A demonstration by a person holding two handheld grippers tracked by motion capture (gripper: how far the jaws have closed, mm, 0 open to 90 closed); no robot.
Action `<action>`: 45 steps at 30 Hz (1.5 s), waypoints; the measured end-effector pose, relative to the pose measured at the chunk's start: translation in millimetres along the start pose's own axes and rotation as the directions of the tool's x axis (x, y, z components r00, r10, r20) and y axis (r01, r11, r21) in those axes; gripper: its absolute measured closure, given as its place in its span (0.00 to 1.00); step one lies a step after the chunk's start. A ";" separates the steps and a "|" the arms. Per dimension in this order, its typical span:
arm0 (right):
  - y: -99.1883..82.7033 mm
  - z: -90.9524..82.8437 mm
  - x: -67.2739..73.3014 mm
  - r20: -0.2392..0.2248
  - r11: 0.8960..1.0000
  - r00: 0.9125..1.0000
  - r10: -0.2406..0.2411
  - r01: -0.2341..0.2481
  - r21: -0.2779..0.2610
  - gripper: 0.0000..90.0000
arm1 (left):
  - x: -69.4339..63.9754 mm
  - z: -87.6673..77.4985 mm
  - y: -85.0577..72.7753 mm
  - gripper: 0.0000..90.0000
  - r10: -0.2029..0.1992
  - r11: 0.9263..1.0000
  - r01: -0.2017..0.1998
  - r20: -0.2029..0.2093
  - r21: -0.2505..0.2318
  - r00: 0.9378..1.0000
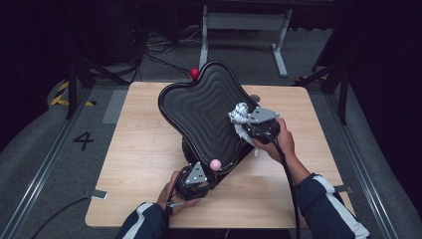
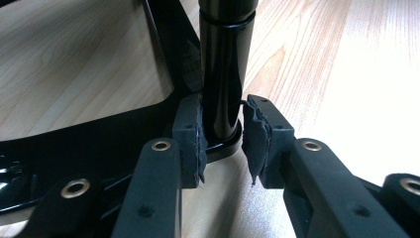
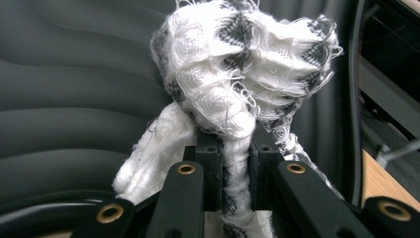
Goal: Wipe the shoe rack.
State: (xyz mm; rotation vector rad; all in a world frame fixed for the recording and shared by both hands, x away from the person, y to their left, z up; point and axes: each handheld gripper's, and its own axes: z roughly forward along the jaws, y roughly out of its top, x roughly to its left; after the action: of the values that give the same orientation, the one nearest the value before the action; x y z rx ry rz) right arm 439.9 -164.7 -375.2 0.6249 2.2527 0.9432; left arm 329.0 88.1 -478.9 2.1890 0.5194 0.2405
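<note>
Right hand-held gripper point(image 3: 232, 168): clamped on white-grey cloth point(image 3: 237, 74), pressed to black ribbed seat point(image 1: 201, 112).
Left hand-held gripper point(image 2: 223, 144): clamped on seat's black post point(image 2: 223, 69), above worktop point(image 1: 144, 149).

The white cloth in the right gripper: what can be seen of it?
The cloth is white with dark grey checks, woven and frayed at the edges. It is bunched into a wad, and the right gripper is shut on a twisted strand of it. The wad rests against the ribbed black tray; loose ends hang down beside the gripper.
</note>
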 end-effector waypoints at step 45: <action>-22.8 -21.5 -2.0 0.040 1.000 0.999 0.004 -0.005 0.014 0.89 | 0.5 -0.2 0.0 0.76 -0.006 1.000 0.006 -0.004 0.002 1.000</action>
State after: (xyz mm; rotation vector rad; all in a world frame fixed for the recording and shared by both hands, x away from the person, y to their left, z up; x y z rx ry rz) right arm 422.3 -190.5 -379.6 0.6499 2.2250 0.9095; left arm 329.3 88.5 -478.7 2.1894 0.5286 0.2418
